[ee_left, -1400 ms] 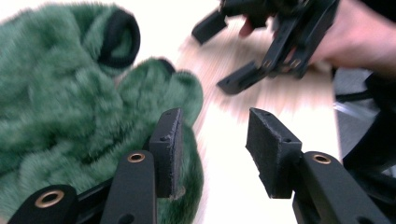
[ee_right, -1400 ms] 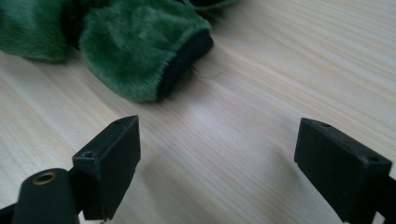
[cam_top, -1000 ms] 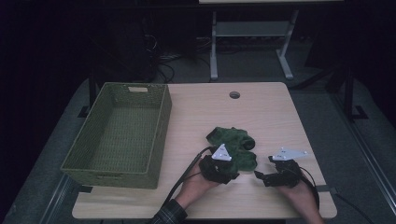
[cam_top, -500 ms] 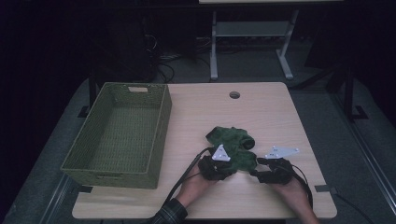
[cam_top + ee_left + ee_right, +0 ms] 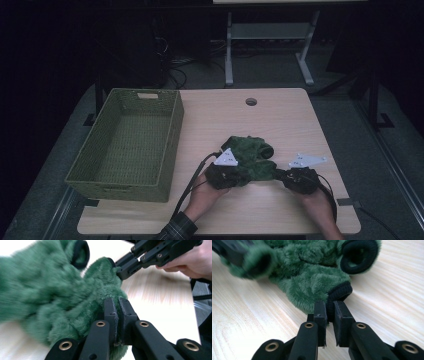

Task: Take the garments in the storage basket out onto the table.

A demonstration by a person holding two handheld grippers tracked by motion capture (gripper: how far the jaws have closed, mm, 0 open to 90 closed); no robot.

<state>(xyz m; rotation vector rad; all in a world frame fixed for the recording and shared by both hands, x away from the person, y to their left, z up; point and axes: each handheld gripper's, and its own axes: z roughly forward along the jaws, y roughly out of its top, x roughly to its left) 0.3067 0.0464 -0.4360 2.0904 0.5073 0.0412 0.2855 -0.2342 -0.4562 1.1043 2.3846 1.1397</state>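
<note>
Left tongs [image 5: 117, 315] clamped on the near fold of a fuzzy dark-green plush garment with black ribbed cuffs [image 5: 57, 290]; jaws have just been closing, pile pinched between the pads. In the high view the left tongs [image 5: 235, 175] sit lower centre of the frame under their grey three-cornered plate, left hand [image 5: 202, 195] behind them, plaid sleeve [image 5: 175, 231] at the bottom edge.

Right tongs [image 5: 330, 312] clamped on one black ribbed cuff at the garment's edge, jaws also just closing, cuff squeezed between the pads. In the high view the right tongs [image 5: 277, 175] are lower right of centre, right hand [image 5: 320, 205] behind. They also show in the left gripper view, upper right, biting the far side of the plush.

Garment [image 5: 250, 155] lies bunched on the light wood-grain counter [image 5: 280, 120], lower centre of the high view, between the two tongs, a second round black cuff [image 5: 359, 256] open at upper right of the right gripper view.

Counter: pale rectangular top, round cable hole [image 5: 251, 101] near the far edge. Green woven rectangular basket [image 5: 127, 145] at the left of the counter, well apart from the garment. Black cables trail from both tongs toward the near edge.

Room: dark, grey floor, grey metal frame [image 5: 270, 40] at top centre, tangled cables upper left of it.
</note>
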